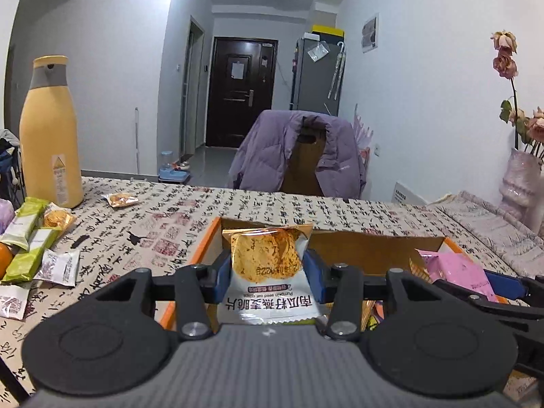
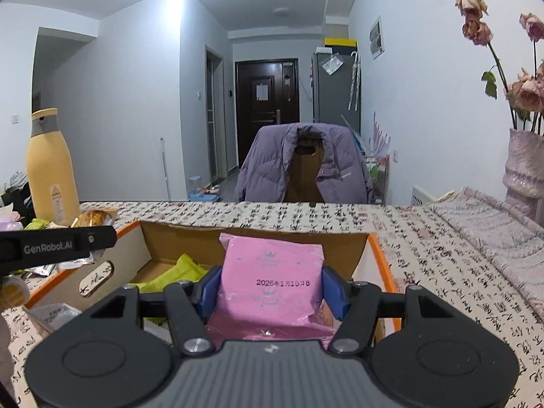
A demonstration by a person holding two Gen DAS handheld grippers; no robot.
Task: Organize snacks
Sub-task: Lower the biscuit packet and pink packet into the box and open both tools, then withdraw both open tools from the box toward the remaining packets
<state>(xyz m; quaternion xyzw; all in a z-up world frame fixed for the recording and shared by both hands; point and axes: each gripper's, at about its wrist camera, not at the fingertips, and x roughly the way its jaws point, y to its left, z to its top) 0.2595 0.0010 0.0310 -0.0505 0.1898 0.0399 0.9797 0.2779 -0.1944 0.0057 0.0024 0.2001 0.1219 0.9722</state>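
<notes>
Snacks: each tool (image 1: pixel 268 273) (image 2: pixel 272 289) grips one packet above one box (image 2: pixel 340 244).

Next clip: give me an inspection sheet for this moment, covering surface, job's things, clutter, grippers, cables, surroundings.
Surface: table under a calligraphy-print cloth.
Job's things: cardboard box, open, orange-edged, with green packets inside; more loose snack packets lie on the cloth left of it.
Clutter: yellow bottle upright at the far left; vase of dried roses at the right.
Grippers: left gripper shut on a pumpkin-seed crisp packet over the box; right gripper shut on a pink packet over the box.
Cables: nothing seen.
Surroundings: chair with purple jacket, dark door, grey fridge.
</notes>
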